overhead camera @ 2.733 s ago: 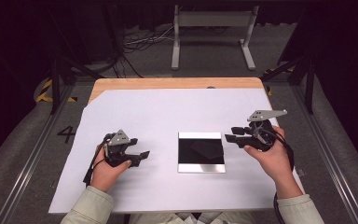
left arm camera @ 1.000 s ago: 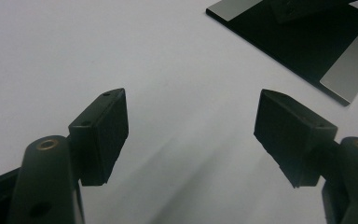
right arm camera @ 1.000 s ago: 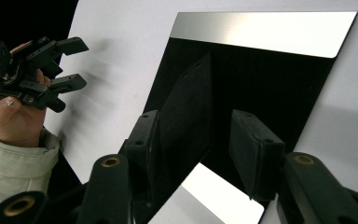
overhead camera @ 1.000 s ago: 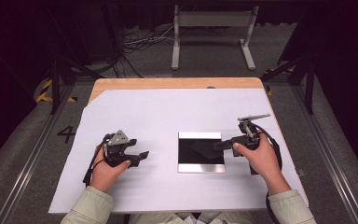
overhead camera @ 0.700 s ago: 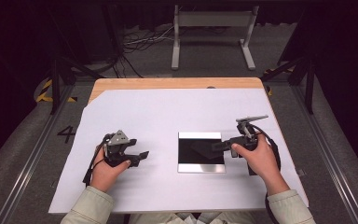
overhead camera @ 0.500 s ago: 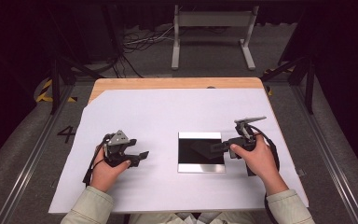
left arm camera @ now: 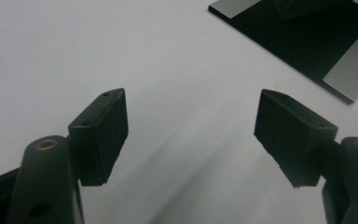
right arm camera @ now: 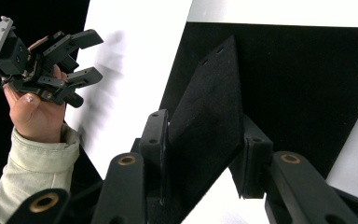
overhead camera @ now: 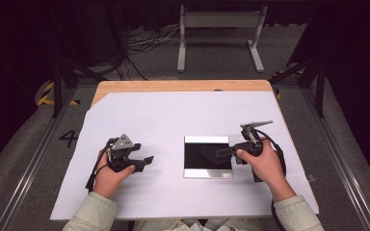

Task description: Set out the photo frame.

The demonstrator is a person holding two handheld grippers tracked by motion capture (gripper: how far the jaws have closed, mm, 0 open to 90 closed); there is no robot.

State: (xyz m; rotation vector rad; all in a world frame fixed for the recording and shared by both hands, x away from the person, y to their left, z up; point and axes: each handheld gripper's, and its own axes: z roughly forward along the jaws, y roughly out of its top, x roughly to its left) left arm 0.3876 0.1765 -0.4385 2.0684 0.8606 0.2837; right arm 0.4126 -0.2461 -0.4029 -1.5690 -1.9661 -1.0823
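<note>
A flat square plate [overhead camera: 207,161] with a glossy black middle and silver bands at its far and near edges lies on the white sheet. My right gripper [overhead camera: 224,151] reaches over the plate's right edge, rolled onto its side. In the right gripper view a matt black flat piece [right arm camera: 205,93] stands on edge between the jaws of my right gripper [right arm camera: 205,140], with both pads against it. These jaws have just been closing on it. My left gripper [overhead camera: 144,161] rests open on the sheet left of the plate, with nothing between the jaws [left arm camera: 191,135].
White sheet [overhead camera: 173,115] covers most of a wooden table; a strip of wood shows at the far edge. A metal stand [overhead camera: 219,29] and cables lie on the floor beyond. The plate's corner [left arm camera: 317,42] lies ahead of the left jaws.
My right hand has come down from above the table to the plate's right edge and crept slightly left over it. The left hand has not moved.
</note>
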